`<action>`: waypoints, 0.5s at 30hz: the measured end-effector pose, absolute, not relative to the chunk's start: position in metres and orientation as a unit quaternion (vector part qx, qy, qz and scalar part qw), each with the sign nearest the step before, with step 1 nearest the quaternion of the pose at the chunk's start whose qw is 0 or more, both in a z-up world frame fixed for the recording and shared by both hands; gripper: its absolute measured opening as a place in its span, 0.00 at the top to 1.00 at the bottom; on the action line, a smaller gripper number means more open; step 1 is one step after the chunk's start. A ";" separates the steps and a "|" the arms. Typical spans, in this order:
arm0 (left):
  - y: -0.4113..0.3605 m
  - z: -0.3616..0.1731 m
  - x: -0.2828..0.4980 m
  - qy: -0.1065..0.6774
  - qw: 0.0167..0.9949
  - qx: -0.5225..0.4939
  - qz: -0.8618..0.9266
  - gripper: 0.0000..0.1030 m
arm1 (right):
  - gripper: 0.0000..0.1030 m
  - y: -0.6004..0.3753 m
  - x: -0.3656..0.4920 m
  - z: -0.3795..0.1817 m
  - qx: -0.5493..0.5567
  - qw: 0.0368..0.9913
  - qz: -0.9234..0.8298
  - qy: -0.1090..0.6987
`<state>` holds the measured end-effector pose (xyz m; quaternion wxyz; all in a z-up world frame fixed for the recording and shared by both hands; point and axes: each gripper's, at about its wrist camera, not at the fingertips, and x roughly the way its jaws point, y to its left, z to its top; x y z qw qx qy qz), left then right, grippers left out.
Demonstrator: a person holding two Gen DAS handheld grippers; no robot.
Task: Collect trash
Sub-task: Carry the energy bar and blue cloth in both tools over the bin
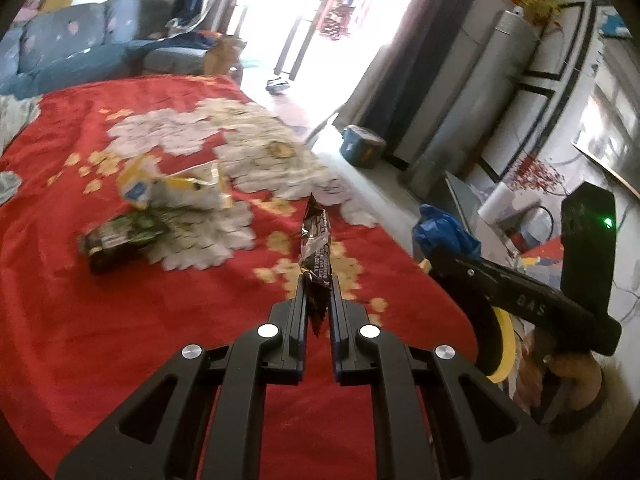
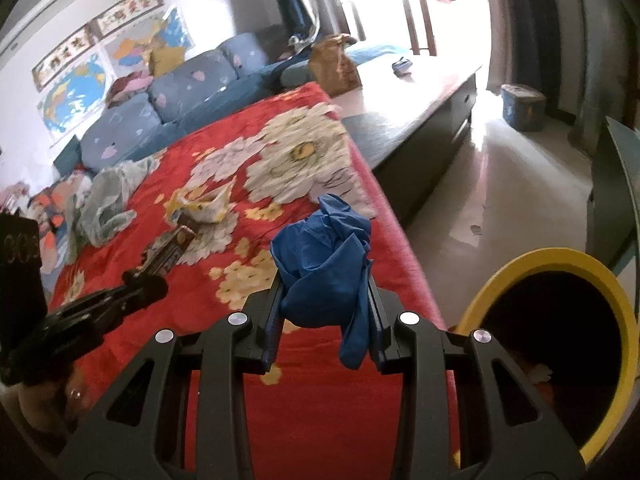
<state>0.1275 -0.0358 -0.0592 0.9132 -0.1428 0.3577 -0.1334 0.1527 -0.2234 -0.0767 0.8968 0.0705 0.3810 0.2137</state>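
On the red flowered bedspread [image 1: 120,300], a green wrapper [image 1: 120,236] and a yellow-white packet [image 1: 176,192] are lying well in from the bed's edge, with bare cloth all round them. Nearer the bed's right edge, the left gripper [image 1: 318,280] is pinching a dark snack wrapper [image 1: 316,240] tight between nearly closed fingers, the wrapper sticking up clear of the cloth. Further right, the right gripper [image 2: 326,300] is clamping a crumpled blue glove [image 2: 320,256] over the bed's edge, beside the yellow-rimmed bin [image 2: 616,300] sitting on the open floor [image 2: 520,184].
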 end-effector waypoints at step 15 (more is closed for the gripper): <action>-0.102 -0.047 0.135 0.355 0.907 -0.088 -0.208 0.91 | 0.73 -0.292 0.152 -0.071 0.117 0.912 0.143 0.365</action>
